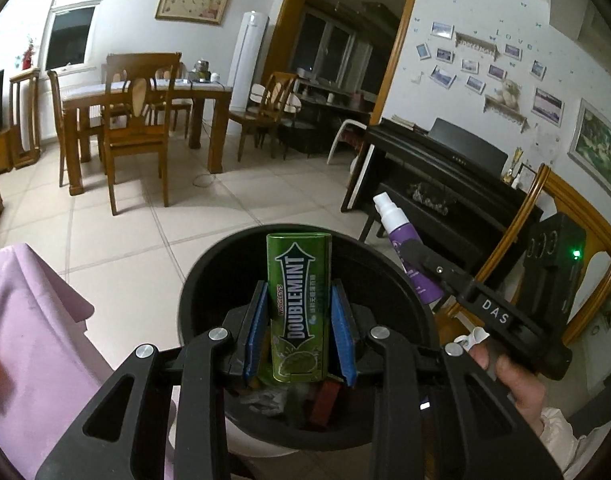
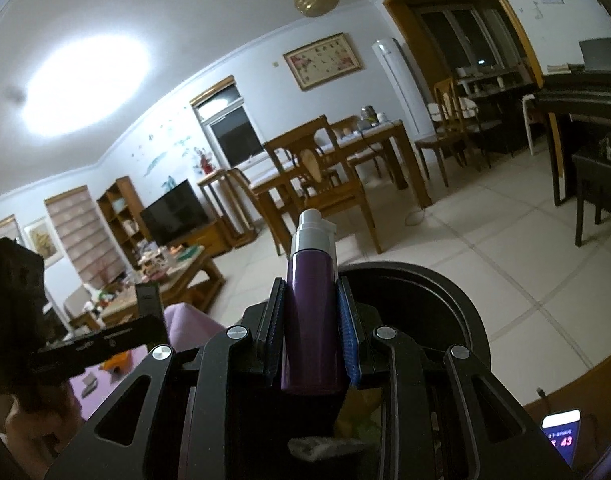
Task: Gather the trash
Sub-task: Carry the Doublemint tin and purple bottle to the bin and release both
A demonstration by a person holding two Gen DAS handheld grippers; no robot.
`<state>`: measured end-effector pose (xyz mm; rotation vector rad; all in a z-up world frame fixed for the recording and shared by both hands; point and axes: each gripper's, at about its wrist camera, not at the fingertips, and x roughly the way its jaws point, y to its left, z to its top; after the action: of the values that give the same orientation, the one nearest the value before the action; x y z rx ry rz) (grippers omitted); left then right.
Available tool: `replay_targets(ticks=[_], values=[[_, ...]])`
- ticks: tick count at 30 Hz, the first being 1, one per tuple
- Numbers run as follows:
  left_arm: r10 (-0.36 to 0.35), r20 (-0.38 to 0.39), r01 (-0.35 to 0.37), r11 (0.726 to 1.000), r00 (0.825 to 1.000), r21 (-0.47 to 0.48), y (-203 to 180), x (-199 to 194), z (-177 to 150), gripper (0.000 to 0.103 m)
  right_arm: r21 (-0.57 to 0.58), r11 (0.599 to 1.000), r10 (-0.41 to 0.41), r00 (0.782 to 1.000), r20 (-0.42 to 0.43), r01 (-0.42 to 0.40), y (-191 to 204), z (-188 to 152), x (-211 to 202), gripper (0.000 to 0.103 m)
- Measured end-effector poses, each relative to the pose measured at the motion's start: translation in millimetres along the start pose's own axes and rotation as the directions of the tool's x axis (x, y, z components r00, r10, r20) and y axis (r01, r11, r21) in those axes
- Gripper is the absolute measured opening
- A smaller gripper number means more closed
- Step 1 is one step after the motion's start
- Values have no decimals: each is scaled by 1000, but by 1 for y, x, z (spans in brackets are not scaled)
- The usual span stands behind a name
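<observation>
Clamped in the left gripper (image 1: 299, 322): a green Doublemint gum tin (image 1: 299, 304), upright, blue pads pressed on its two narrow sides around the lower half. Stiff, thin-walled metal by the look, light, glossy printed faces likely slick; flat narrow edges give the pads a square seat, so little risk of twisting out. Hinged or sliding lid probably at the top, best left clear of the pads.

Clamped in the right gripper (image 2: 311, 328): a purple spray bottle (image 2: 311, 312), white pump head and nozzle pointing away, pads bearing on the round body near mid-height. Smooth plastic cylinder, probably light and near empty, prone to rolling or sliding between flat pads; body the right place to hold, never the pump head, which could press down or pop off.

Directly beneath and just beyond both loads: a black round waste bin (image 1: 209, 280), wrappers and scraps already inside. Both items poised over its mouth, so a simple release should suffice; nothing fragile, short drop harmless.

To the left, a lilac cloth (image 1: 33, 320). Farther off, tiled floor, wooden dining table (image 1: 145, 100) with chairs, black piano (image 1: 433, 156) by the wall.
</observation>
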<state>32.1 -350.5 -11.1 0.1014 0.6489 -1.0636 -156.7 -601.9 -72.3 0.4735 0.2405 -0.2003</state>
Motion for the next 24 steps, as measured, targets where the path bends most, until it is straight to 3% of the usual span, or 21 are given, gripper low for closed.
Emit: replay_targets(ticks=[21, 23, 24], values=[[16, -56, -15, 1000, 998, 13, -23, 26, 1, 33, 25, 1000, -13, 999, -44, 15, 26, -11, 28, 27], [15, -56, -14, 1000, 998, 16, -23, 25, 1, 37, 32, 999, -17, 999, -34, 18, 28, -10, 26, 42], [18, -54, -17, 1000, 998, 17, -23, 23, 2, 46, 39, 999, -19, 999, -26, 20, 28, -10, 23, 58]])
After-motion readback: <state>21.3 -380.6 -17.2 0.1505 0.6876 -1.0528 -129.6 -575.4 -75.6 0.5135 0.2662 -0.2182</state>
